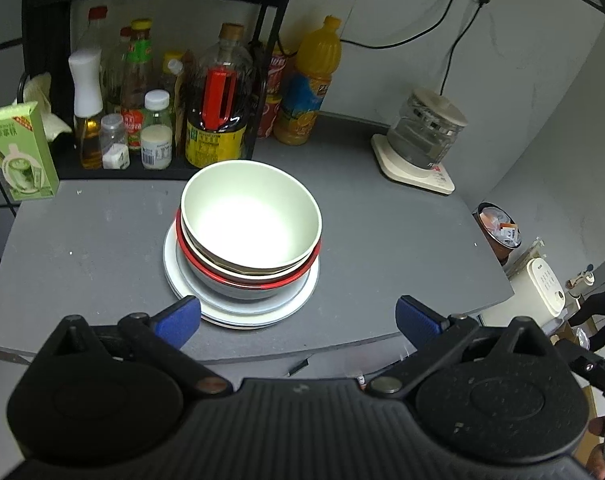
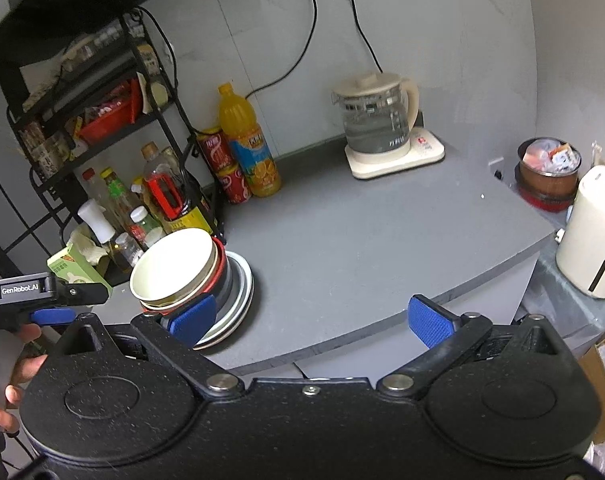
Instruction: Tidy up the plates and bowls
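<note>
A: On the flat grey countertop stands one pile: stacked white round plates at the bottom, the grey bowl with a red rim on them, a brown-edged bowl in it, and the pale green ceramic bowl on top.

B: And around the pile, in the left wrist view?

A: At 11 o'clock the black metal rack of sauce bottles. At 9 o'clock the green paper carton. At 12 o'clock, behind, the orange plastic juice bottle, beside the rack. At 2 o'clock the glass kettle on a cream base.
</note>
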